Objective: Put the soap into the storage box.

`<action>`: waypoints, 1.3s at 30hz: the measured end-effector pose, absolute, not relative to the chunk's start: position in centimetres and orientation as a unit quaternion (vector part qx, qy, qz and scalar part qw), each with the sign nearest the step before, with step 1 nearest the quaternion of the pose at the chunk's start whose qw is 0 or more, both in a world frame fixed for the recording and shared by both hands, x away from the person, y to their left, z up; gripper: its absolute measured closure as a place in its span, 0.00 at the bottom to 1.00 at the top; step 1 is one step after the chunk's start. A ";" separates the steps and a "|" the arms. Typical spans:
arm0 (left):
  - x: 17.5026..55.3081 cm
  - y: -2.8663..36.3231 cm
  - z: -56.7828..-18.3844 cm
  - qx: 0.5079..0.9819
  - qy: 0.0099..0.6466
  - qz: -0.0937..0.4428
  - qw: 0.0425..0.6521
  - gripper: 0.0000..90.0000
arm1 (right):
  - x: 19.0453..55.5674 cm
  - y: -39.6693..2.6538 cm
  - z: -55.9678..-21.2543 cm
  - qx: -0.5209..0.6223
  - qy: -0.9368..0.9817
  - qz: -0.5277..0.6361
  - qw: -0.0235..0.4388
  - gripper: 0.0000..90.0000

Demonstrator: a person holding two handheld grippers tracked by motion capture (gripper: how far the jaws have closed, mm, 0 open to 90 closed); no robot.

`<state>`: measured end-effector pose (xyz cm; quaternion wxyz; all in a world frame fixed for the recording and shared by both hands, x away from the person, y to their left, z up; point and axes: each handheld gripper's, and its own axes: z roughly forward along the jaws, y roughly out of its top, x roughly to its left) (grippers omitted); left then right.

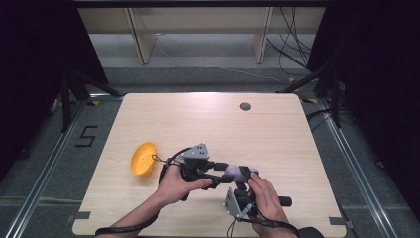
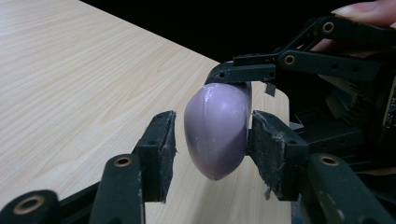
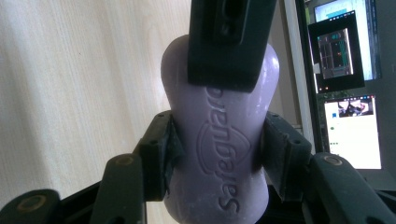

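Pale wood tabletop point(image 1: 208, 124) is carrying a yellow bowl point(image 1: 142, 159) near its left edge; the left gripper point(image 2: 210, 140) is straddling a purple soap bar point(image 2: 217, 133) over the near edge — one pad touching, one short — while the right gripper point(image 3: 217, 140) is clamping its waist, steadying the handover.

soap bar point(image 3: 219, 154): embossed word running lengthwise, reads roughly "safeguard", inside an embossed oval emblem; top letters hidden under a black jaw
floor point(image 1: 44, 163): a black "5" marked left of the table
monitors point(image 3: 348, 88): on-screen text too small to read
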<state>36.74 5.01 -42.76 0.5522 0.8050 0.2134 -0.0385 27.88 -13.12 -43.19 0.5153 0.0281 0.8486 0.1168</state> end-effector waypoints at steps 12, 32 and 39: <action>36.9 4.6 -42.8 0.808 0.196 -0.046 0.553 0.61 | 27.3 -12.8 -43.3 0.042 0.848 0.121 0.515 0.56; 35.9 4.7 -41.9 0.808 0.215 -0.025 0.547 0.66 | 27.6 -12.7 -43.1 0.012 0.839 0.128 0.529 0.56; 35.5 4.6 -41.8 0.805 0.226 -0.009 0.548 0.66 | 27.8 -12.6 -43.1 0.028 0.841 0.136 0.523 0.56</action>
